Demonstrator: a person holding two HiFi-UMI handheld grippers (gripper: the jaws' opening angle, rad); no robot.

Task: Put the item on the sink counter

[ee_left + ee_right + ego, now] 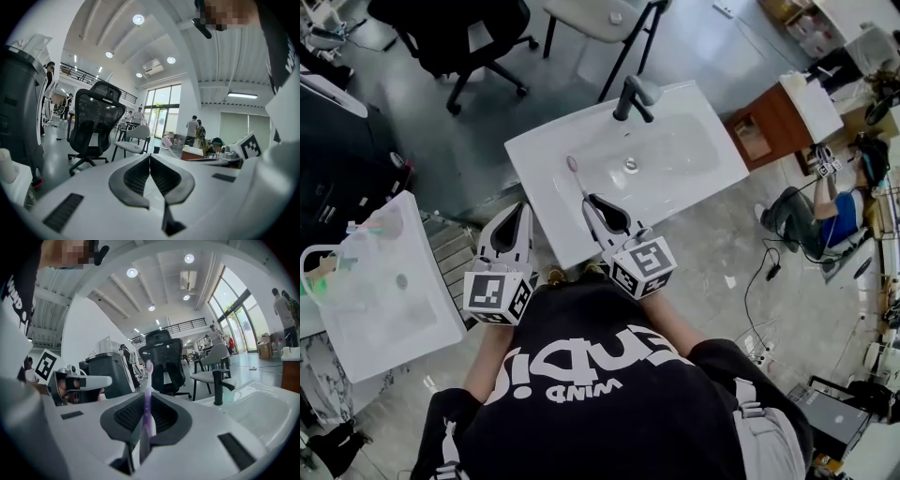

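Black shirt nearest | right gripper pinched toothbrush by its handle at sink counter left edge | left gripper pressed together, empty | toothbrush judged light, stiff, slick; best held mid-handle

I see a pale purple toothbrush, a white sink with a black tap, and grey floor.

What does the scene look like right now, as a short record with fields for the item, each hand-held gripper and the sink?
item: purple toothbrush, head pointing out over the sink counter
right hand-held gripper: shut on the toothbrush handle
left hand-held gripper: jaws together, empty, left of the sink
sink counter: white, black faucet at far edge
placed: not yet
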